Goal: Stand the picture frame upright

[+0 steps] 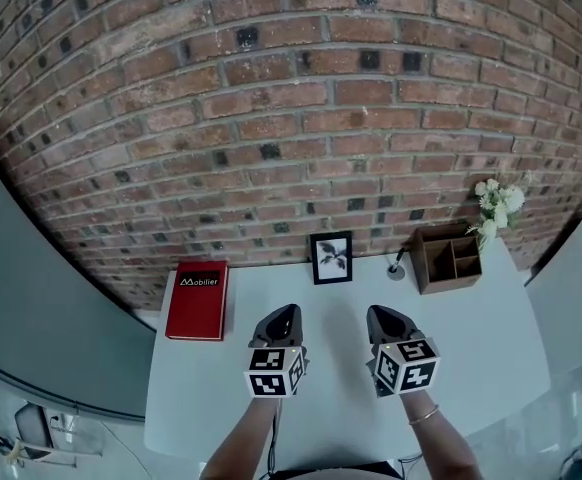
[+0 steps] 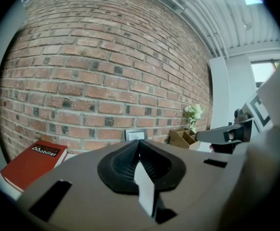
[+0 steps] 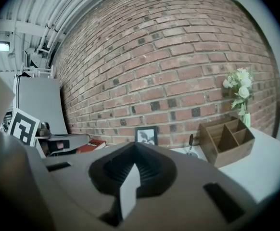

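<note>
left gripper (image 1: 285, 315) and right gripper (image 1: 379, 317) closed, empty; picture frame (image 1: 331, 258) upright ahead of them.
both grippers are held side by side over the white table (image 1: 491, 328); in each gripper view the jaws are seen pressed together with nothing between them. the picture frame is found standing ahead of the tips, between the two grippers, at the foot of the brick wall (image 1: 271, 118), apart from both. a red book (image 1: 198, 300) is noted ahead-left of the left gripper; a wooden organiser (image 1: 449, 258) and white flowers (image 1: 497, 206) ahead-right of the right gripper.
</note>
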A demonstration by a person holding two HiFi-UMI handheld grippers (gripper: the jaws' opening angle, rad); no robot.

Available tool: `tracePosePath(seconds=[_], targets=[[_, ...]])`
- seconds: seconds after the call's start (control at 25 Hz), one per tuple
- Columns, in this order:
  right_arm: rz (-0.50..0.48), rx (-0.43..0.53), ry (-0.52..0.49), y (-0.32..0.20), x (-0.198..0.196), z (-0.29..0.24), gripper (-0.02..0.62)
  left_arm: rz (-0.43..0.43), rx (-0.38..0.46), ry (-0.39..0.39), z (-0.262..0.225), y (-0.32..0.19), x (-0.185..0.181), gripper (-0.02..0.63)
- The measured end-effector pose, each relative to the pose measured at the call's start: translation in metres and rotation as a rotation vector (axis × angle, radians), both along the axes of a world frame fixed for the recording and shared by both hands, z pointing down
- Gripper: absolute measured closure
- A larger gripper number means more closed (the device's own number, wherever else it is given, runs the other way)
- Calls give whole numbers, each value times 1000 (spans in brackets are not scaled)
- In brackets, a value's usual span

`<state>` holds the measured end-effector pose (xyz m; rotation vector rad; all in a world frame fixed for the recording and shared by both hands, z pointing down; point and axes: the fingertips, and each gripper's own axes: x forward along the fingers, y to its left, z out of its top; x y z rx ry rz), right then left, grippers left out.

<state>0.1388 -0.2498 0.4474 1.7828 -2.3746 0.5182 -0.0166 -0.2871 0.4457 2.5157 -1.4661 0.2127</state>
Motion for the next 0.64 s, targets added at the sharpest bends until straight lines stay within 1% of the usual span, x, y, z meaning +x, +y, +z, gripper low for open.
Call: tracePosePath(seconds=[0.64], targets=[[2,-2,22,0,4,-1,594,1,-11,0,2,2,2,611]])
